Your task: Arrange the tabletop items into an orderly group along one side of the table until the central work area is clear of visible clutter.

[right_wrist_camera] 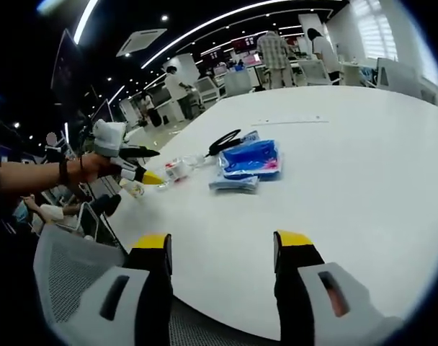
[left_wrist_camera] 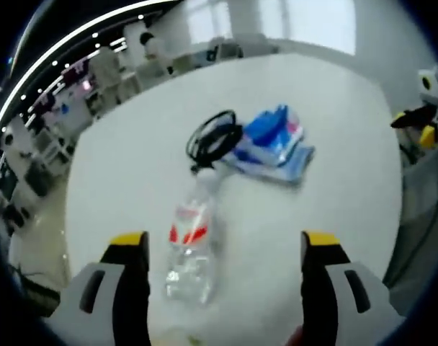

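Step in hand, as judged: left tool (left_wrist_camera: 224,267) reaching for the clear bottle (left_wrist_camera: 192,249), which lies on its side on the white worktop (left_wrist_camera: 334,144), cap end toward the black cable coil (left_wrist_camera: 213,135) and blue packets (left_wrist_camera: 273,143) just beyond it. Jaws released, straddling the bottle body. Advise closing mid-body, not on the thin base, then lifting it clear. Right tool (right_wrist_camera: 220,249) released, hovering over the worktop's near edge, well apart from the bottle.

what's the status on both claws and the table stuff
Left claw open, straddling the lying water bottle. Right claw open, empty, over the table. Black cable and blue packets still mid-table. Nothing blocking.
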`<action>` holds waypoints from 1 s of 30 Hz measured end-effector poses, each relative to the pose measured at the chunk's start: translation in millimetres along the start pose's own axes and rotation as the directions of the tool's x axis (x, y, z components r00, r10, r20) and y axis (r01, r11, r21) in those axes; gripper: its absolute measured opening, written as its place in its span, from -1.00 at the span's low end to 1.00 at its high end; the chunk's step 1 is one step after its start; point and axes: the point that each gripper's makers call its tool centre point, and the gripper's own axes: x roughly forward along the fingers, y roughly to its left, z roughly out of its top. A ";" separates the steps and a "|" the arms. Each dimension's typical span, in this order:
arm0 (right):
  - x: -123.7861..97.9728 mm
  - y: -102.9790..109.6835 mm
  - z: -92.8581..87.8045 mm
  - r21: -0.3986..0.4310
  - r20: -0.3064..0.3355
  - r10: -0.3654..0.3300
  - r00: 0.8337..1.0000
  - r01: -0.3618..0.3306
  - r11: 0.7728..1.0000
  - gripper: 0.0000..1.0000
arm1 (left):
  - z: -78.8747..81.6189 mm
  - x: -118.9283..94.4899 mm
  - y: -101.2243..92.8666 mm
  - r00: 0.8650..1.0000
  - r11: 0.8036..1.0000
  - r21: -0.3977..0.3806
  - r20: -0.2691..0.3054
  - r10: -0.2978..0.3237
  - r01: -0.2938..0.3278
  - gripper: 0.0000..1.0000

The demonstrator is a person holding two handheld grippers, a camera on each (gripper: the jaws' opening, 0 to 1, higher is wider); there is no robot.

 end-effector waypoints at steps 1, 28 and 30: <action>0.1 -0.3 -0.4 0.001 -0.002 -0.001 1.000 0.001 1.000 0.14 | 0.8 4.3 0.4 1.000 1.000 0.000 -0.006 -0.012 0.012 0.65; 2.7 -7.5 -3.5 0.050 -0.016 -0.004 1.000 0.005 0.999 0.01 | -14.3 64.7 26.0 0.984 0.998 0.025 -0.173 -0.046 0.051 -0.23; 2.8 -7.3 -3.9 0.054 -0.013 -0.004 1.000 0.004 0.999 0.00 | -14.4 65.1 26.8 0.983 0.999 0.005 -0.177 -0.046 0.048 -0.24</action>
